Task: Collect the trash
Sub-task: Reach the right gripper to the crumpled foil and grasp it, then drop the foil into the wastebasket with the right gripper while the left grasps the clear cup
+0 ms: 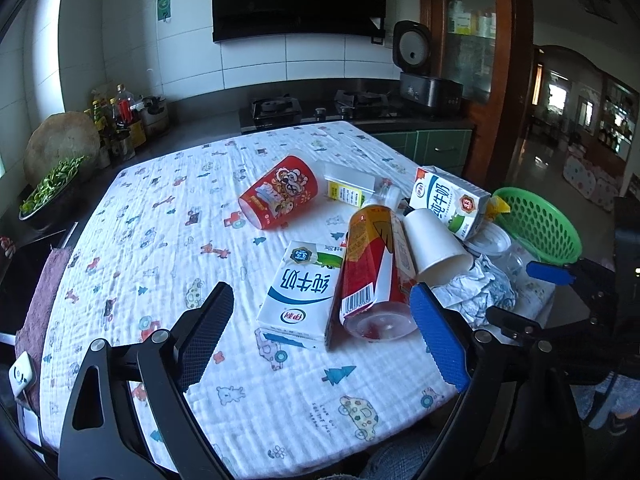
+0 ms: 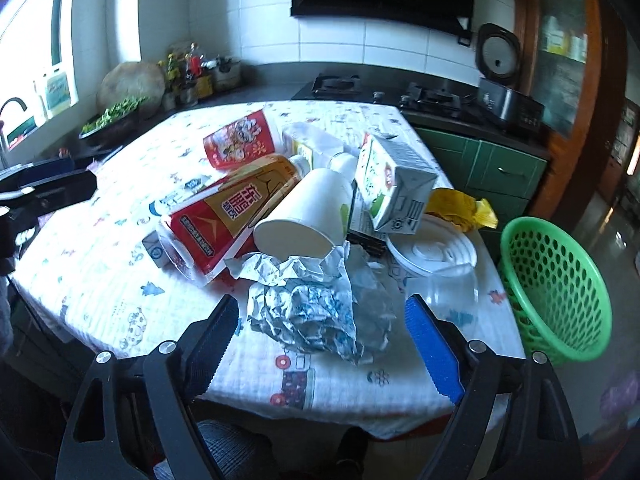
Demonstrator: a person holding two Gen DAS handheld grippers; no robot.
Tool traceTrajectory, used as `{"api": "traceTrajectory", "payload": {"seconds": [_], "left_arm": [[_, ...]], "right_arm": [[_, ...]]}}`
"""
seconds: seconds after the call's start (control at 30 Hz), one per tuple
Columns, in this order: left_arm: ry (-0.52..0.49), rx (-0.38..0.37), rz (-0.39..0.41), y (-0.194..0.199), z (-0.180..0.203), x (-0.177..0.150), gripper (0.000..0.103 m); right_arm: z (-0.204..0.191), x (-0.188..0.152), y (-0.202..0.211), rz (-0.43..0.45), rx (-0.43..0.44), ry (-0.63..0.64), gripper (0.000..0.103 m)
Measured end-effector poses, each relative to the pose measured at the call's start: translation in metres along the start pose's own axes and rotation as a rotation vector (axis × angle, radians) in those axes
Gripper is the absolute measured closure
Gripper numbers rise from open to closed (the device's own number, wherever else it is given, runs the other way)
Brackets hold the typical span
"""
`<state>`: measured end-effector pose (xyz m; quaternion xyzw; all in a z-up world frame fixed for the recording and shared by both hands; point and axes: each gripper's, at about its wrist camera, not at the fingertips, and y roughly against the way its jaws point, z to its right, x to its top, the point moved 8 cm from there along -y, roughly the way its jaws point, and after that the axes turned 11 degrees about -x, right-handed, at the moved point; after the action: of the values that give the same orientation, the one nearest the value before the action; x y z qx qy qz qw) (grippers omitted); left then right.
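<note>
Trash lies on a table with a patterned white cloth (image 1: 160, 240). My left gripper (image 1: 324, 312) is open and empty, its fingers either side of a white milk carton (image 1: 298, 292) and a red-and-gold bottle (image 1: 370, 272) lying on its side. A white paper cup (image 1: 434, 246), a red cup (image 1: 280, 192) and a second milk carton (image 1: 448, 202) lie behind. My right gripper (image 2: 320, 320) is open and empty, just in front of crumpled foil wrapper (image 2: 316, 304). A green basket (image 2: 556, 288) stands off the table's right edge.
A white plastic lid (image 2: 434, 250), a clear cup (image 2: 444, 292) and a yellow wrapper (image 2: 460, 206) lie near the table's right edge. A stove (image 1: 316, 110), a rice cooker (image 1: 424, 80) and a bowl of greens (image 1: 50, 188) are on the counter behind.
</note>
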<state>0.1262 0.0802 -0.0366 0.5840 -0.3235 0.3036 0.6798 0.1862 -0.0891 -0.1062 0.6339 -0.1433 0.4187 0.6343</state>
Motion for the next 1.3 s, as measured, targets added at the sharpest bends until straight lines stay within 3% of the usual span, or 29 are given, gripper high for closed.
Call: {"api": "traceTrajectory", "payload": {"seconds": [0.17,0.4,0.53,0.67,0.73,0.83,1.3], "left_arm": [[-0.007,0.006,0.000,-0.003,-0.001,0.002,0.014],[-0.001,0.004,-0.009,-0.008,0.000,0.000,0.014],[-0.002,0.000,-0.015,-0.010,0.000,0.000,0.017],[0.002,-0.006,-0.016,-0.010,0.000,0.000,0.021],[0.006,-0.012,-0.015,-0.010,0.000,0.000,0.023],[0.008,-0.025,-0.014,-0.009,0.003,0.002,0.025],[-0.074,-0.156,-0.025,-0.027,0.058,0.005,0.034]], "right_arm": [[-0.013,-0.004,-0.022,-0.044,0.010,0.087,0.018],[-0.022,-0.014,-0.038,-0.048,-0.077,0.179,0.018],[-0.019,-0.019,-0.042,-0.045,-0.106,0.193,0.032],[-0.017,-0.018,-0.037,-0.029,-0.088,0.155,0.042],[-0.016,-0.016,-0.032,-0.022,-0.068,0.128,0.052],[-0.016,-0.014,-0.022,-0.005,-0.039,0.089,0.057],[0.017,-0.030,0.048,0.085,0.041,-0.128,0.059]]}}
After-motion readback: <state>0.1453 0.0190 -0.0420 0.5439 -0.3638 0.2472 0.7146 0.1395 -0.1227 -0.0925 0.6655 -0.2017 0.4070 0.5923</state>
